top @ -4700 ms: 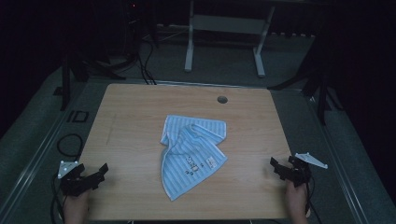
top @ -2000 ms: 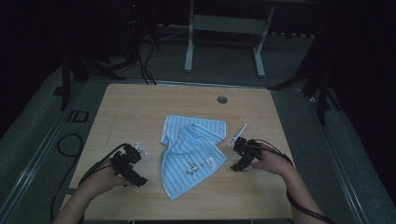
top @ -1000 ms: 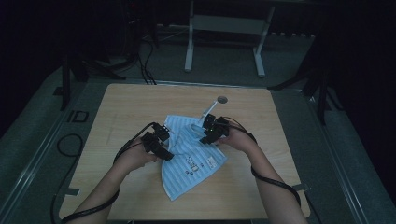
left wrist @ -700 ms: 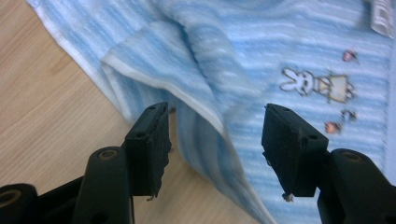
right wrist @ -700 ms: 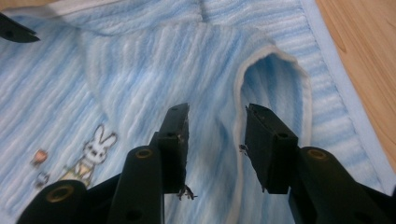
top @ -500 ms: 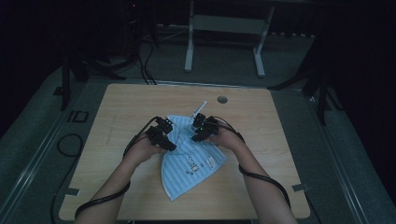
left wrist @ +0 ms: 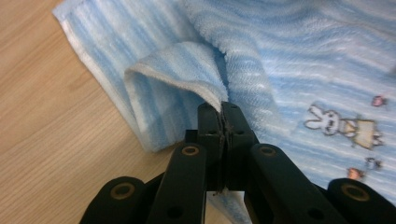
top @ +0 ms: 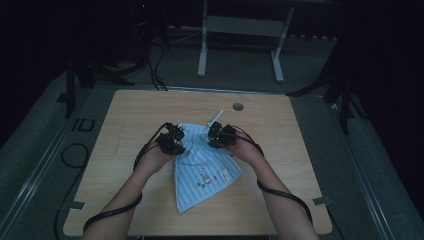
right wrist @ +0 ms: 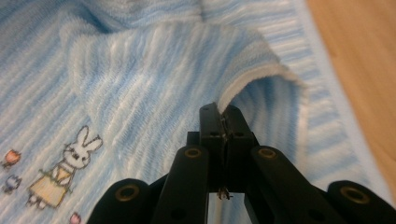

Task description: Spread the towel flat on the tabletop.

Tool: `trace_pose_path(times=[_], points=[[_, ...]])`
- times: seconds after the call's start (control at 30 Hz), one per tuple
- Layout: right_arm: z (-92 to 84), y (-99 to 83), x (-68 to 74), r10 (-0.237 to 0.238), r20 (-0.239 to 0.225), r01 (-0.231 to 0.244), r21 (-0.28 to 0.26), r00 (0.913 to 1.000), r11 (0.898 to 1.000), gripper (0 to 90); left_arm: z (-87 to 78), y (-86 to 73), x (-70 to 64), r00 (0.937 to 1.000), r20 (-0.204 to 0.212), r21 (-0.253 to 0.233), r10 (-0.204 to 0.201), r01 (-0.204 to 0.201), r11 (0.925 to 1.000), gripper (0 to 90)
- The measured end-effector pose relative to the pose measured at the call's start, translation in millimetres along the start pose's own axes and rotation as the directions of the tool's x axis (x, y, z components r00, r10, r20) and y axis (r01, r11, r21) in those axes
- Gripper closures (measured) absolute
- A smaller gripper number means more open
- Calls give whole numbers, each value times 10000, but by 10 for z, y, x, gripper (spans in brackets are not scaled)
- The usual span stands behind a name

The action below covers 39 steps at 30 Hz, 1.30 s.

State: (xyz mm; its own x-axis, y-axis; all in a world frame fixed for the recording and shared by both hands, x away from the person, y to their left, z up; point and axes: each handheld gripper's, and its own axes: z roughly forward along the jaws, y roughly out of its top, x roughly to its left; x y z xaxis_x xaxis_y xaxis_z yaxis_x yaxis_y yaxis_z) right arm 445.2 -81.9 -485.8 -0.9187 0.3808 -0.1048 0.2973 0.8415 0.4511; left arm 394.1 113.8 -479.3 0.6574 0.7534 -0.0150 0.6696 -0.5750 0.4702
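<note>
Now each hand-held gripper (left wrist: 223, 109) (right wrist: 223, 112) pinches a raised towel (top: 202, 172) edge, jaws just closed.

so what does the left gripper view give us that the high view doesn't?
Left gripper view: the left gripper has its jaws shut on a raised fold of the towel, plus the terry weave and a rabbit print. High view: the whole table, its round hole, both forearms, the right gripper and the towel's full outline. Both: blue striped towel on wood, the left gripper at its edge, jaws having just closed.
</note>
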Motion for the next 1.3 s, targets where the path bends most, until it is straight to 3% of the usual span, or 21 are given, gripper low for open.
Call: trace_pose_path(times=[0.23,0.43,0.47,0.53,0.63,0.7,0.8,0.9,0.97,1.17,1.3], points=[[-419,-205,61,103,563,-73,-525,9984,9986,888,-263,-91,8,9997,12,-898,-230,230,9957,884],[-790,-573,151,318,896,-233,-944,9955,9953,887,-473,-210,-3,9993,-80,-1392,-361,346,9897,883],[-841,-645,167,409,842,-323,-1008,9956,9944,887,-498,-226,1,9992,144,-1485,-382,399,9881,883],[-944,-787,215,633,933,-521,-1179,9936,9917,887,-532,-252,-9,9983,320,-1635,-497,543,9850,883],[-1058,-990,330,798,984,-655,-1401,9919,9880,887,-522,-294,-83,9997,12,-1589,-235,234,9870,882],[-1099,-1140,403,1012,826,-877,-1527,9914,9844,886,-470,-341,-103,9995,112,-1560,-280,294,9873,882],[-1056,-1364,480,1498,540,-1396,-1589,9872,9774,886,-330,-414,-115,9968,674,-1351,-432,520,9895,881],[-902,-1532,552,1647,234,-1607,-1238,9861,9792,886,-157,-463,-171,9957,859,-1082,-338,431,9932,880],[-787,-1608,591,1645,263,-1616,-892,9860,9828,885,-63,-479,-191,9942,996,-876,-401,489,9950,880],[-600,-1729,617,1998,95,-1989,-608,9798,9781,883,70,-511,-247,9961,861,-341,-187,217,9992,877],[-527,-1740,680,1861,115,-1854,-411,9825,9818,881,136,-575,-234,9959,864,-87,-282,291,9995,877]])
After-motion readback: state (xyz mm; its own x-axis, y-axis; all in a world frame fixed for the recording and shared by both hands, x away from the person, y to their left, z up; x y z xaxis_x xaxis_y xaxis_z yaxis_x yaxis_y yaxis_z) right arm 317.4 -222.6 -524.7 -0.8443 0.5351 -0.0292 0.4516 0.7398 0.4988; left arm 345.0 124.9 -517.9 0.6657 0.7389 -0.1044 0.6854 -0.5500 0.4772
